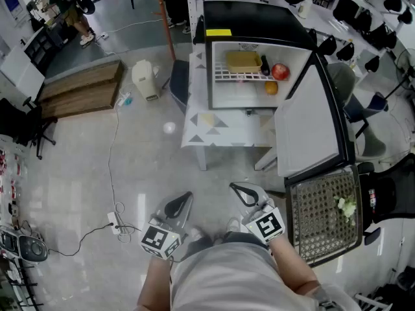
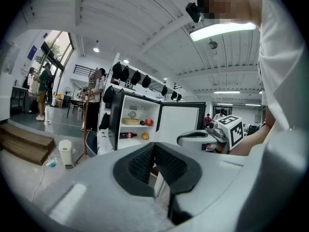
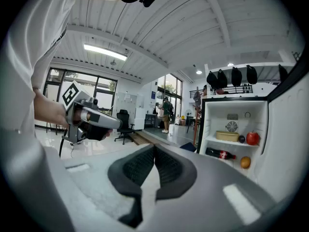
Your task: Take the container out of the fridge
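Container (image 1: 243, 61) flat on shelf (image 1: 220, 76), long axis crosswise

Fridge (image 1: 259, 24) ahead of the right gripper (image 1: 235, 188) is black outside, white inside, with a yellow sticker (image 1: 218, 33). Container (image 1: 243, 61) is pale yellow, apple (image 1: 280, 72) red, fruit (image 1: 271, 88) orange. Tablecloth (image 1: 214, 131) is white with grey triangles.

Lab hall: floor cables (image 1: 111, 167), office chair (image 3: 120, 125)

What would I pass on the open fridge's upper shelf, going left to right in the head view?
yellow container → small dark object → red apple
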